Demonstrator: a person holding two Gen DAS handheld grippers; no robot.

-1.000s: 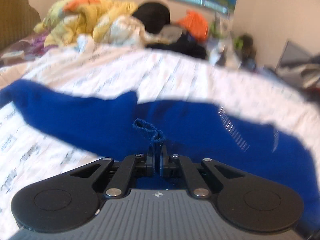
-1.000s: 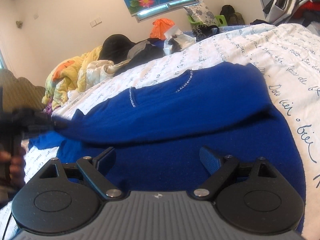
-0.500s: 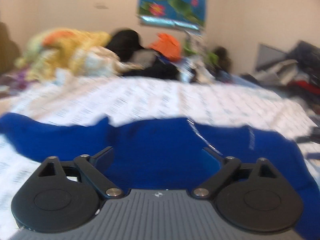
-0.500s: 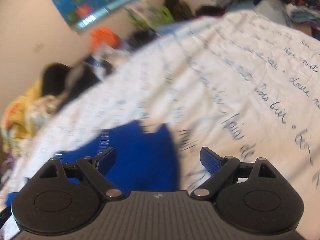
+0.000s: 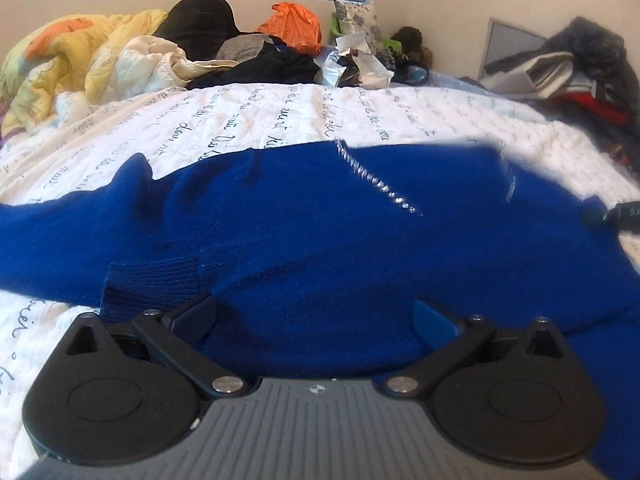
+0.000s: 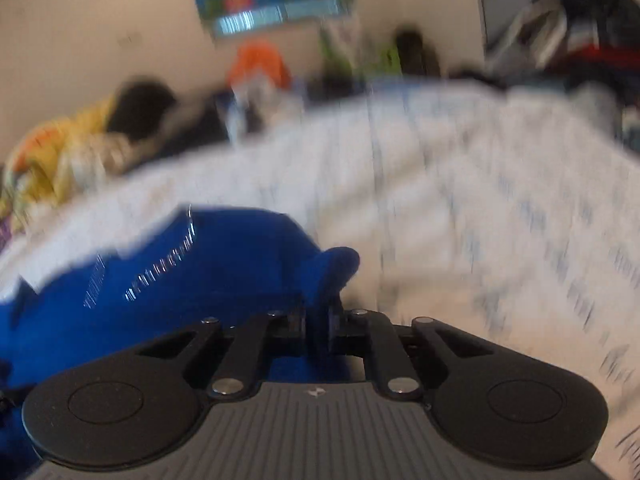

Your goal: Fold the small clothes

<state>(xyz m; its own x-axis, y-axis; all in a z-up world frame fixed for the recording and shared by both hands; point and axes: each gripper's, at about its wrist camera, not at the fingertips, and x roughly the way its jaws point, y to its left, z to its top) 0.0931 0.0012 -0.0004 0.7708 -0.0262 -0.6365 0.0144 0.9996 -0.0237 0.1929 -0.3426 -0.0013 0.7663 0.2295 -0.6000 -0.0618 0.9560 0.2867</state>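
A blue knitted sweater (image 5: 320,240) lies spread across the white bedspread (image 5: 280,120) printed with handwriting. A line of rhinestones (image 5: 376,180) runs over its chest, and a ribbed cuff (image 5: 152,284) lies folded onto the body near my left fingers. My left gripper (image 5: 314,312) hovers low over the sweater's near part, its jaws opening wide with nothing pinched. In the blurred right wrist view my right gripper (image 6: 318,320) is closing, its pads pressed on a bunched corner of the sweater (image 6: 200,272) at the garment's right end.
Along the far side of the bed lie a yellow quilt (image 5: 80,52), a black bag (image 5: 196,16), an orange plastic bag (image 5: 296,28) and dark clothes. A heap of clothing (image 5: 580,72) is stacked at the right. White bedspread (image 6: 460,208) stretches to the right of the sweater.
My left gripper let go of a blue fabric loop, opened wide and dropped closer to the sweater. My right gripper swung to the sweater's right end and shut on a fold.
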